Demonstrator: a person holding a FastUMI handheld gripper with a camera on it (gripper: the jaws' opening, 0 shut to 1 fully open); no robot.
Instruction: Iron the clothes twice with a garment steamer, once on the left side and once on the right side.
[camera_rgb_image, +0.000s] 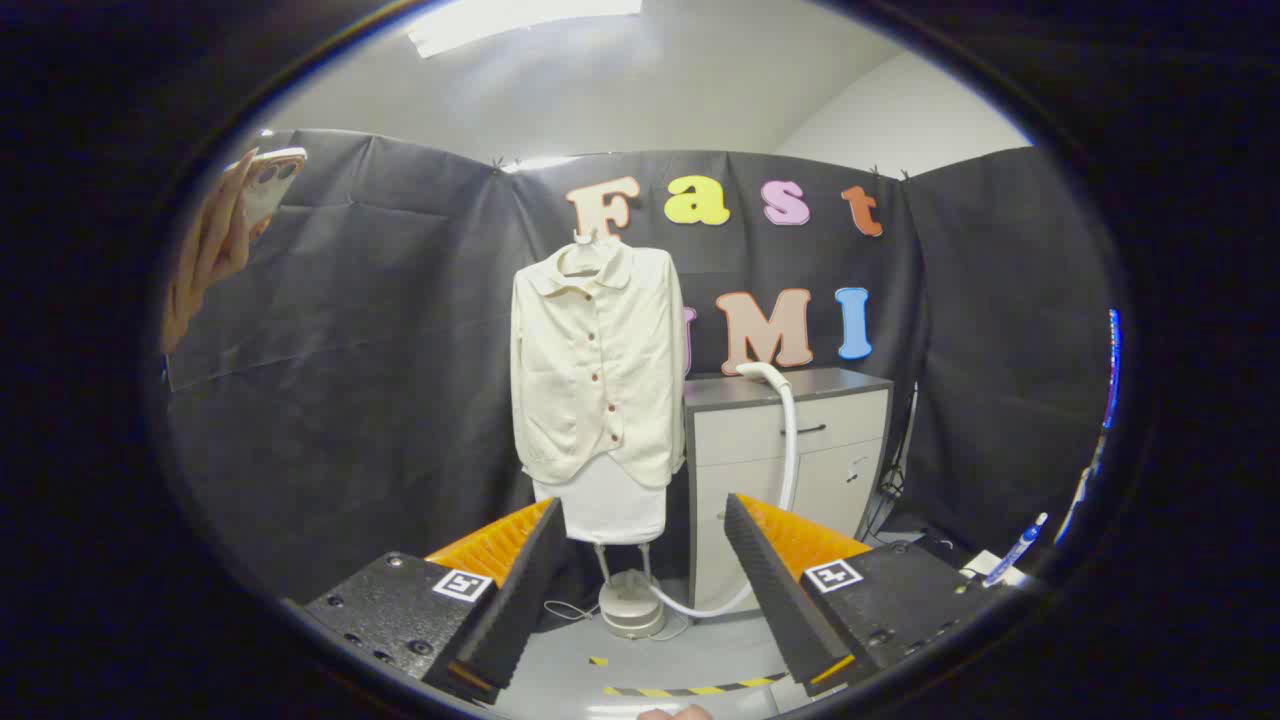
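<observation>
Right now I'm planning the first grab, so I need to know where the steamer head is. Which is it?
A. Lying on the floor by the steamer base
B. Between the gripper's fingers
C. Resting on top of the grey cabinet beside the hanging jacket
C: the steamer head lies on the cabinet top, right of the jacket, far beyond the open, empty gripper.

No readable words, brands or numbers show on any object. The gripper (640, 580), its fingers spread apart and holding nothing, carries a square black-and-white marker tag (465, 585) on each finger block, a coded pattern and not text.
</observation>
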